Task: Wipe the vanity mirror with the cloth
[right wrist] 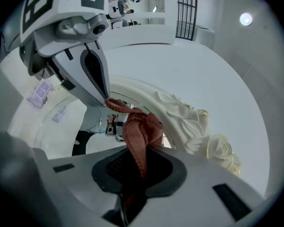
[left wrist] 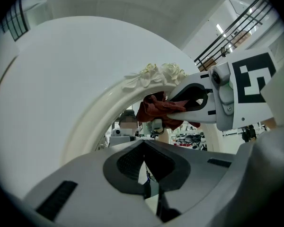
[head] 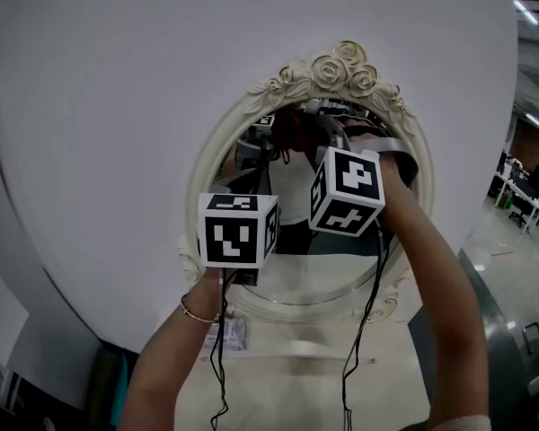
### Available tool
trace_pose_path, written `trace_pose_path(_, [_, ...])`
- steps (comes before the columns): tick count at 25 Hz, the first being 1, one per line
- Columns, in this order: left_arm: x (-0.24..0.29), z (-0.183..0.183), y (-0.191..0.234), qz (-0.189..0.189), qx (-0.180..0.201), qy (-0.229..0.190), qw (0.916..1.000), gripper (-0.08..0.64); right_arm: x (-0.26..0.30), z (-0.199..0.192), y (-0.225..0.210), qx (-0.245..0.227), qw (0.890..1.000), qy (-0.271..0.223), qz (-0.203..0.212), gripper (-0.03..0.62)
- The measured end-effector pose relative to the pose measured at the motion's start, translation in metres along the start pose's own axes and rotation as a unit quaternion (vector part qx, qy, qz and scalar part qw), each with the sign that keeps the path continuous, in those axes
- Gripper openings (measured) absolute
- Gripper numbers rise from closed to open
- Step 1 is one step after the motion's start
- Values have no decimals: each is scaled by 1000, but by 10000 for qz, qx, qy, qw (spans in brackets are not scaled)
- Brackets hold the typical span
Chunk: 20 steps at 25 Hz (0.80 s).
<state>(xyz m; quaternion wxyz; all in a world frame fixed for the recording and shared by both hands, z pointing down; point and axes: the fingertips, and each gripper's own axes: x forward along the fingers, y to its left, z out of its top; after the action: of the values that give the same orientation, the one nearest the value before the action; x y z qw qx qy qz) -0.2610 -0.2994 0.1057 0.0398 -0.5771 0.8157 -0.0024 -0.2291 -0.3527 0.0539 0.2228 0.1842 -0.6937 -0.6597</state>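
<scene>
The fingers of the left gripper are pressing together with nothing between them, and they are pointing at the glass of the vanity mirror. In the head view this gripper's marker cube is hovering over the lower left of the mirror's frame. The hand carrying it is wearing a thin bracelet. The mirror is an oval in a cream moulded frame. It is standing upright on a pale tabletop and backing onto a large white round panel. A cluster of moulded roses is crowning its top. Seen from the right gripper view, the left gripper's closed tip is coming down just beside a loose edge of the cloth, though whether it is touching that edge cannot be told. Further right, the fingers of the right gripper are clamping this rust-red cloth. The cloth is bunching up out of the jaws and lying against the upper part of the glass, just under the roses. The right forearm is reaching up across the mirror's right side. Black cables are hanging down from both grippers. At the far right edge, desks are showing in an open hall.
</scene>
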Motion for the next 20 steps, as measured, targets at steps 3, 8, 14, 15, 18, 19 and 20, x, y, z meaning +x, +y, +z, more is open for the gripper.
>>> trace_pose_path(3, [-1,-8,0,-12,-32,48,10000,9,0,1,7,65,9999,-41,65,67])
trace_pose_path(8, [-6,-28,-3,-75,-130,193,9997,9,0,2,33,63,9995,-27,299,67])
trace_pose_path(14, [-16,-79,-6,-83,-272,621,9977,9,1,1,90,214,9976,-58,652,67])
trace_pose_path(15, [-18,-88,-6,-79,-302,667,9973,9,2,0,98,226,9974,-67,676,67])
trace_pose_path(18, [-20,-114,-7,-78,-365,770,9963,9,4,0,120,192,9974,-80,687,67])
trace_pose_path(19, [-21,-125,-7,-82,-396,833,9957,9,5,0,129,190,9973,-90,708,67])
trace_pose_path(20, [-23,-137,-8,-84,-438,922,9947,9,5,2,140,206,9969,-109,757,67])
